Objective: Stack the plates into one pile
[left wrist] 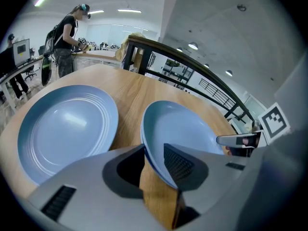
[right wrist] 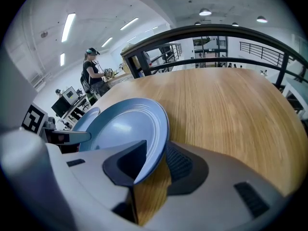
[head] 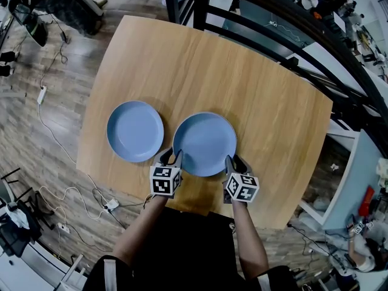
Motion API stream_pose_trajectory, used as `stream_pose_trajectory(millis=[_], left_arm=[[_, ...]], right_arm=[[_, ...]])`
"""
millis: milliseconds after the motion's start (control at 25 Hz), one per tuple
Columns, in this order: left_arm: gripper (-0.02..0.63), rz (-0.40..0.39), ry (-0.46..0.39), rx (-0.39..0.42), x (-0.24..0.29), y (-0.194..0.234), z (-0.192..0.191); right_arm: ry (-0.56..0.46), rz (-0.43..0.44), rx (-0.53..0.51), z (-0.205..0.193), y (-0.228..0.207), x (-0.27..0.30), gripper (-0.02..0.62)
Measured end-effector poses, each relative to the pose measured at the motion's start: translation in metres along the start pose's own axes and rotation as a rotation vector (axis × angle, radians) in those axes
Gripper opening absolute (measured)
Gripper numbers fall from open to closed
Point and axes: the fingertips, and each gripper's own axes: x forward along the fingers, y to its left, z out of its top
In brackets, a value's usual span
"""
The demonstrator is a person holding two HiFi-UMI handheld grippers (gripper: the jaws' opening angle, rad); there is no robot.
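Observation:
Two light blue plates lie side by side on the wooden table (head: 260, 83). The left plate (head: 135, 131) (left wrist: 67, 124) (right wrist: 85, 118) sits alone, a small gap away from the other. The right plate (head: 205, 144) (left wrist: 185, 126) (right wrist: 122, 124) has both grippers at its near rim. My left gripper (head: 173, 158) (left wrist: 154, 150) straddles the near-left rim, its jaws open with a gap beside the rim. My right gripper (head: 233, 161) (right wrist: 156, 150) straddles the near-right rim, also open, with wood showing between rim and pad.
The table's near edge is just behind the grippers. A dark metal railing (head: 273, 35) runs along the far right side. Cables and a power strip (head: 111, 205) lie on the floor to the left. A person (left wrist: 65, 37) stands far off at a desk.

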Motion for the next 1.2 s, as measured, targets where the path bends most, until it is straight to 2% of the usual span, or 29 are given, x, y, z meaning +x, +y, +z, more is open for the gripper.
stream_pose_trajectory(millis=[520,1040,1200], left_arm=[[0.138,-0.008,-0.023,0.008,-0.003,-0.001,0.004],[0.138,-0.012,-0.059,0.017,-0.015,-0.001,0.010],[0.138,-0.022,-0.080,0.018,-0.023,0.001,0.015]], right_arm=[[-0.022,-0.010,-0.012,0.003,0.000,-0.004,0.141],[-0.098,-0.005,-0.035,0.018,0.010,-0.019,0.141],[-0.133,-0.020,-0.036,0.024,0.013,-0.028,0.113]])
